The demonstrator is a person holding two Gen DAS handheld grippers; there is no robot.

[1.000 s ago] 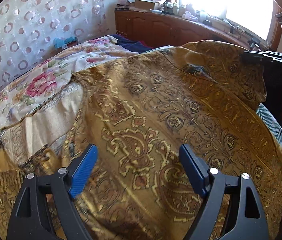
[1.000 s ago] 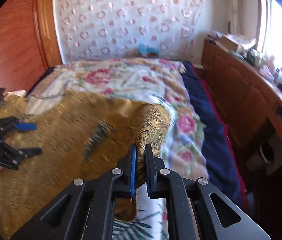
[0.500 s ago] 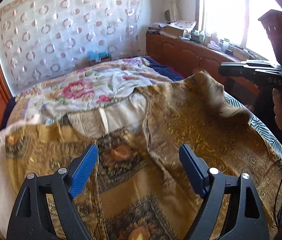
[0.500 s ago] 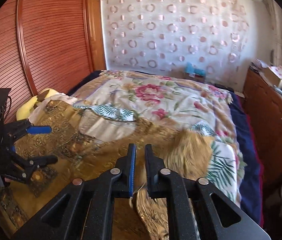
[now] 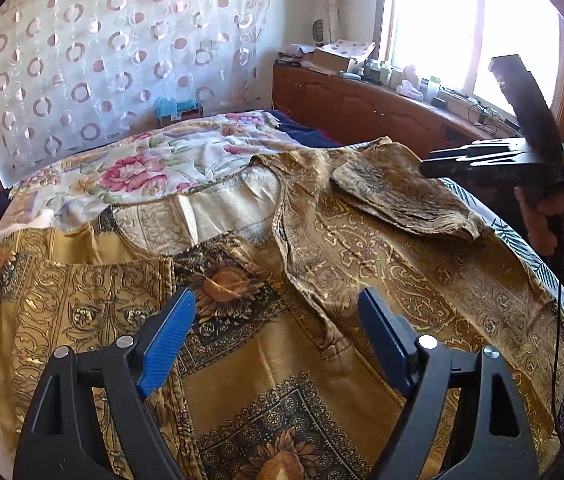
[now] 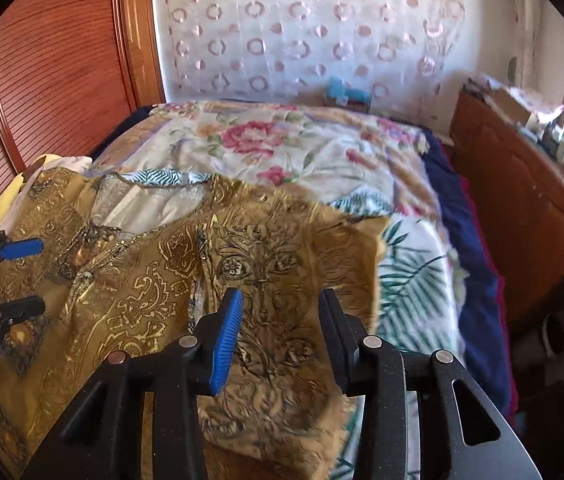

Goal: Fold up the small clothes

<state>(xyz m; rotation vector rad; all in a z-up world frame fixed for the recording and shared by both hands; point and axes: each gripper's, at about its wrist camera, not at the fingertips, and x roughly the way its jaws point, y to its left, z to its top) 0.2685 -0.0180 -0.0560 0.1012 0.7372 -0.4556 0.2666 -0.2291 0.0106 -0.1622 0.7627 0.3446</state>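
Right gripper (image 6: 278,320), jaws opening with nothing clamped, hovers over the golden garment's (image 6: 162,280) folded-over right sleeve on the bed (image 6: 282,148); left gripper (image 5: 278,332), spread and empty, is nearer the neckline

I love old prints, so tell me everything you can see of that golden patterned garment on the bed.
The golden garment is a thin, tunic-like top printed with dark paisley and floral panels and a pale lining at the round neckline. It lies spread flat, slightly wrinkled, on the floral bedspread, one sleeve folded across its body. No fingers press on it.
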